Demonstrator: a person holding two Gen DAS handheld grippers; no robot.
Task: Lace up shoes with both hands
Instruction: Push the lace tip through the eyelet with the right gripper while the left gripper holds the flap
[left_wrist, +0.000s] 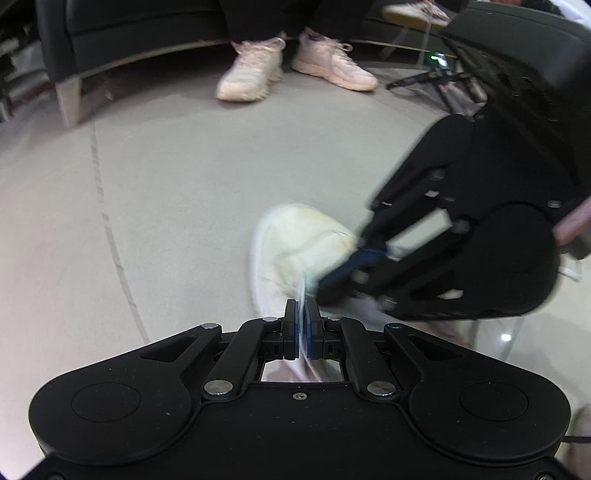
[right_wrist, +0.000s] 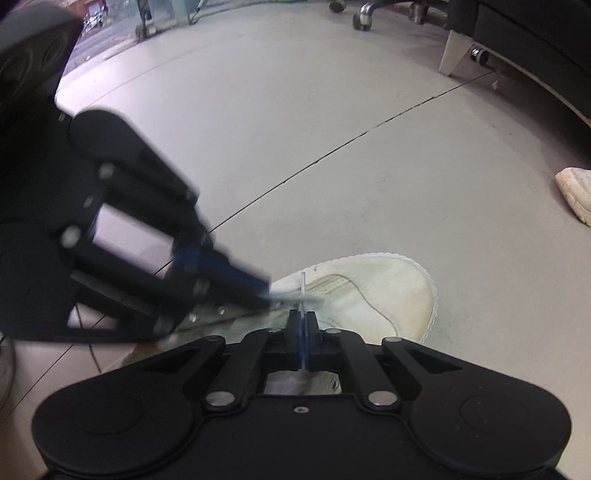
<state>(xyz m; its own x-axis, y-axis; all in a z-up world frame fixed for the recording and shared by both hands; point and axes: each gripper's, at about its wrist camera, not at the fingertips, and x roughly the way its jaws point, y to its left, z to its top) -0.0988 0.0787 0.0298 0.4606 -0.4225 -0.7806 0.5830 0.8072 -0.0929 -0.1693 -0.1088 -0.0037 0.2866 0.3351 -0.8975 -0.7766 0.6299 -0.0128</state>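
Note:
A worn white canvas shoe (left_wrist: 295, 243) lies on the grey floor, toe pointing away; it also shows in the right wrist view (right_wrist: 373, 291). My left gripper (left_wrist: 303, 314) is shut on a white lace (left_wrist: 303, 291) just above the shoe's lacing area. In the right wrist view it comes in from the left as a blurred black shape (right_wrist: 258, 291). My right gripper (right_wrist: 303, 317) is shut on a thin white lace end (right_wrist: 303, 284) that sticks up between its pads. In the left wrist view it reaches in from the right (left_wrist: 332, 280), blurred, close over the shoe.
A seated person's pink-white sneakers (left_wrist: 295, 70) rest on the floor ahead, in front of a dark sofa (left_wrist: 129, 33). A tripod and cables (left_wrist: 439, 81) stand at the right. Another white shoe (right_wrist: 576, 192) lies at the right edge. Chair castors (right_wrist: 362, 14) are far back.

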